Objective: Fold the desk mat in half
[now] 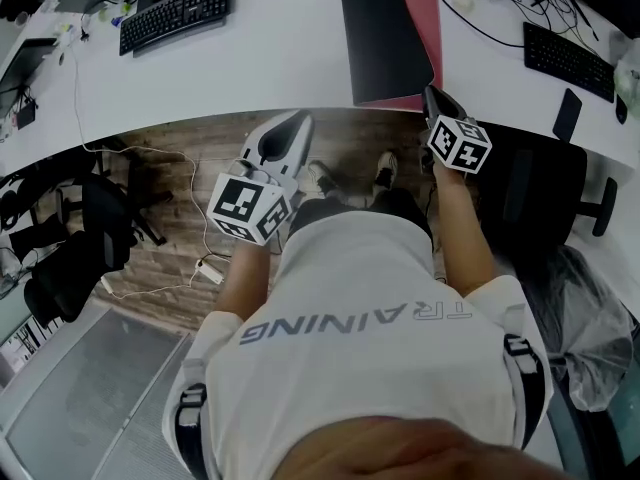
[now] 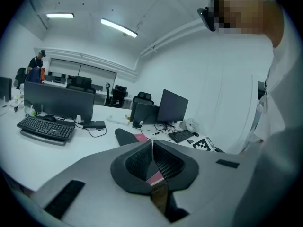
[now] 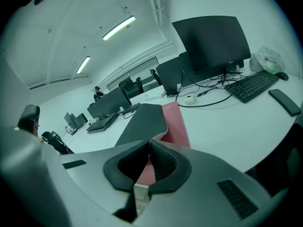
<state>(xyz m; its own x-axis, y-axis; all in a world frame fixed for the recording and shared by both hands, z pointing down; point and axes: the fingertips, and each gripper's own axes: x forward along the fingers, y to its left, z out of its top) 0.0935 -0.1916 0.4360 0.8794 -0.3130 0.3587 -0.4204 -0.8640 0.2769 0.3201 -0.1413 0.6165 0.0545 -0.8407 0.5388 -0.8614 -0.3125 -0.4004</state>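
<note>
The mat [image 1: 385, 33] lies folded on the desk [image 1: 250, 68], black over red, its near edge at the desk's rim. The right gripper [image 1: 435, 98] sits at the mat's near right corner, jaws pressed together. The left gripper [image 1: 298, 120] hangs over the floor short of the desk, jaws together and empty. A keyboard [image 1: 175, 13] and a phone [image 1: 567, 115] flank the mat, and a chair [image 1: 540, 183] stands at the right.

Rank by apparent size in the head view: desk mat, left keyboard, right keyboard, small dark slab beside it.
Largest: the desk mat.
Next: the left keyboard and the right keyboard look about alike, so they stay unranked.
Smallest: the small dark slab.
</note>
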